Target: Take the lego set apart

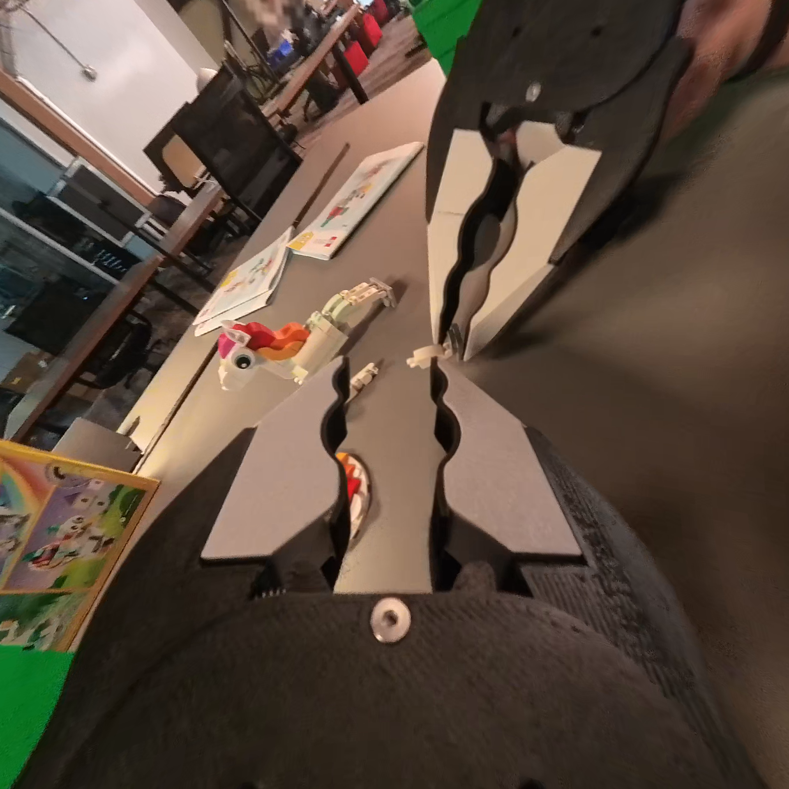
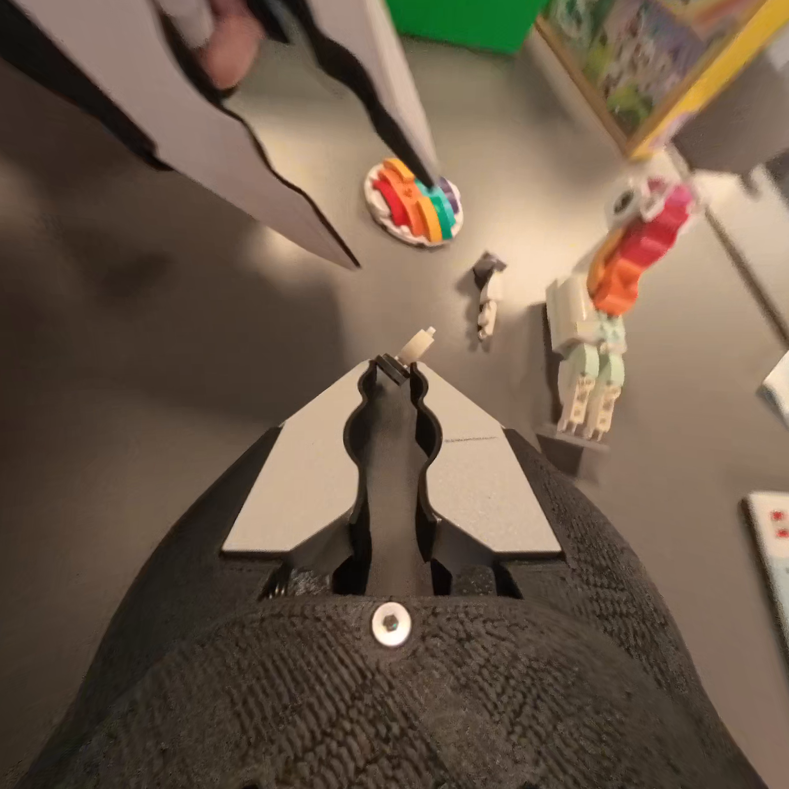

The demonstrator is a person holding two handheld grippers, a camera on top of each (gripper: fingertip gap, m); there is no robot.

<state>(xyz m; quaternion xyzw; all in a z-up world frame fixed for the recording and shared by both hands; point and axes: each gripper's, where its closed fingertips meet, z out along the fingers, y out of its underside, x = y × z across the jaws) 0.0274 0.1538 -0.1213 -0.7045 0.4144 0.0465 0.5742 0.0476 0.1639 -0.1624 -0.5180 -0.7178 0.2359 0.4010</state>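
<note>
A unicorn lego model (image 1: 273, 346) lies on its side on the grey table (image 1: 619, 405), with white head, rainbow mane and pale green legs; it also shows in the right wrist view (image 2: 597, 299). My right gripper (image 2: 393, 363) is shut on a small black and white leg piece (image 2: 420, 341), held just above the table; the same gripper (image 1: 448, 341) enters the left wrist view from above. My left gripper (image 1: 389, 367) is open and empty, and one fingertip (image 2: 429, 177) hangs over a round rainbow disc (image 2: 401, 205). A second loose leg piece (image 2: 486, 299) lies between the disc and the unicorn.
The lego box (image 1: 64, 533) stands at the left, near the table's edge. Two instruction booklets (image 1: 247, 286) (image 1: 354, 200) lie beyond the unicorn. A green patch (image 2: 461, 21) and the box (image 2: 683, 64) are behind the disc. More tables and chairs stand in the background. Across from one pair of fingers to the other is roughly 5 cm. The round rainbow disc (image 2: 401, 205) sits 8 cm or so from the ends of my left fingers.
</note>
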